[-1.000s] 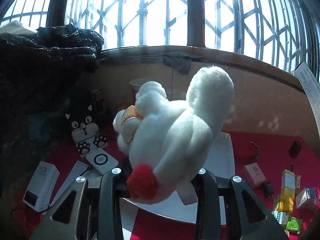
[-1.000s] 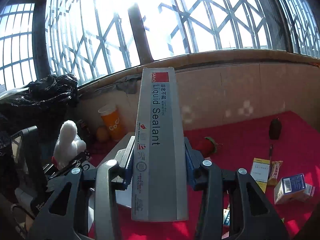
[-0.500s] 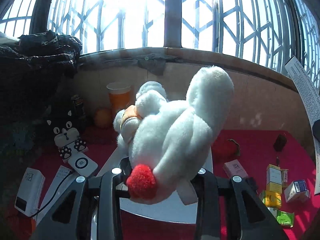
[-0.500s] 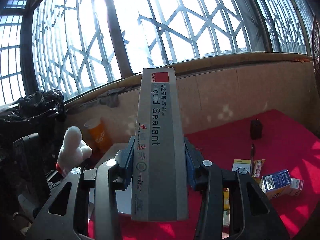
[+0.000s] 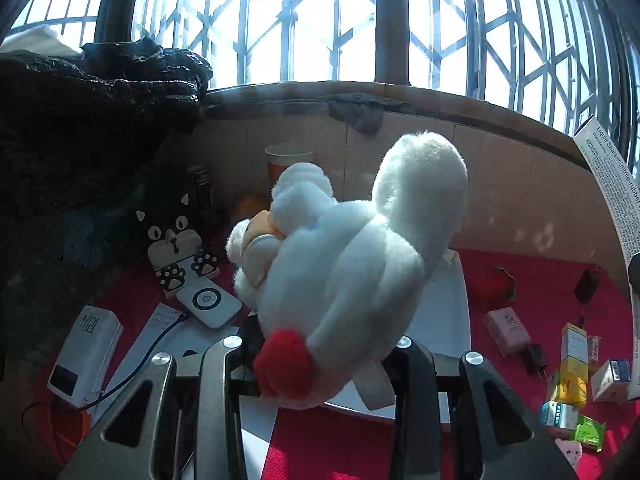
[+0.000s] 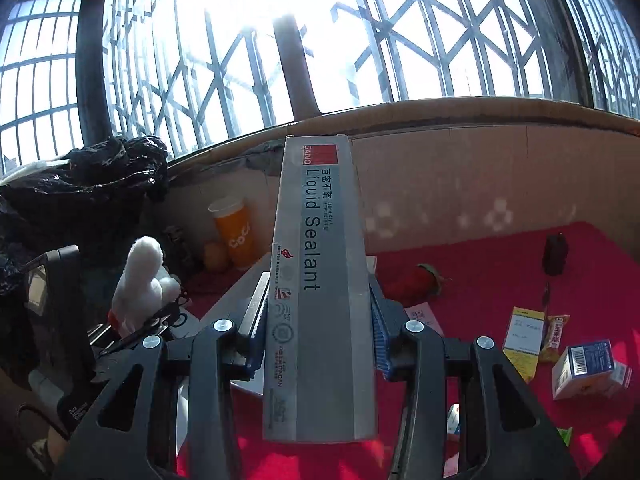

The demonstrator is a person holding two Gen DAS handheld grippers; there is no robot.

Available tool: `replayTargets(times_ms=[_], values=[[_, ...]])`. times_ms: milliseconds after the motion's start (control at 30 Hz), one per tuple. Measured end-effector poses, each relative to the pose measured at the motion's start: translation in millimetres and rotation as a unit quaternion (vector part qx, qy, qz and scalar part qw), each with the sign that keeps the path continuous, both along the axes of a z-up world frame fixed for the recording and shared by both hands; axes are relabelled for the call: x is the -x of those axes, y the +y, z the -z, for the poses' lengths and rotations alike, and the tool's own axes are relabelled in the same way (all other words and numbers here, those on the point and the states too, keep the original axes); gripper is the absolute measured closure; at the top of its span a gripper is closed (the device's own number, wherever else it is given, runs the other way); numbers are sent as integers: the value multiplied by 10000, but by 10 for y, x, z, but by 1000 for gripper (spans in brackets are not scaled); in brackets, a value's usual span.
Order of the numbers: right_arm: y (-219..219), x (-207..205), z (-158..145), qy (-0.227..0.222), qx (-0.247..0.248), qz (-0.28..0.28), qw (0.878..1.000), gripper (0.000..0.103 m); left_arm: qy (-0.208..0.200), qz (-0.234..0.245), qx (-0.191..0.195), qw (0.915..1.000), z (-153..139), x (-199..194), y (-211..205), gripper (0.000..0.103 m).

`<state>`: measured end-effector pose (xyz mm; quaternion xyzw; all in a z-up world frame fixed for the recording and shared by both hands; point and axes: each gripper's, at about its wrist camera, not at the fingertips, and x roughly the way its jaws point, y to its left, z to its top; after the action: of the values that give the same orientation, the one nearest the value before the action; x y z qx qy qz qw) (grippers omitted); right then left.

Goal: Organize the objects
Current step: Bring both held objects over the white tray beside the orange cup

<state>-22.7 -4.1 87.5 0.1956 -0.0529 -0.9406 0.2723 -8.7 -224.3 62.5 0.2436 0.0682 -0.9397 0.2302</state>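
While my left gripper [image 5: 316, 364] squeezes the white plush toy [image 5: 352, 276] and my right gripper [image 6: 318, 344] pinches the Liquid Sealant box [image 6: 320, 280] above the red table [image 6: 500, 280], the long box could tip and slip out.

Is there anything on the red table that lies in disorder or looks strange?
Yes. At the right side of the red cloth, small boxes and snack packets lie scattered at mixed angles; a blue-and-white box sits tilted on another. A red strawberry-like toy lies on its side.
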Motion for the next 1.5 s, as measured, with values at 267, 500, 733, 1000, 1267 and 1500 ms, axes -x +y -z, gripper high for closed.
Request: replayTargets(times_ms=[267, 500, 733, 1000, 1267, 1500], values=[[328, 95, 137, -213, 259, 773, 9964, 61, -168, 808, 407, 9958, -48, 382, 401, 68], [-197, 270, -106, -82, 76, 85, 9999, 61, -34, -129, 177, 9998, -81, 100, -227, 68], [-921, 239, 148, -381, -401, -865, 9947, 61, -300, -852, -79, 9959, 162, -114, -705, 68], [-669, 466, -80, -396, -59, -195, 9990, 61, -163, -98, 119, 9997, -245, 575, -707, 68], [-795, 830, 297, -1259, -66, -1, 9920, 61, -850, 535, 34, 9949, 175, 1236, -693, 68], [-1198, 1287, 660, -1732, -540, -33, 9834, 61, -1198, 575, -24, 9911, 386, 1446, -862, 67]])
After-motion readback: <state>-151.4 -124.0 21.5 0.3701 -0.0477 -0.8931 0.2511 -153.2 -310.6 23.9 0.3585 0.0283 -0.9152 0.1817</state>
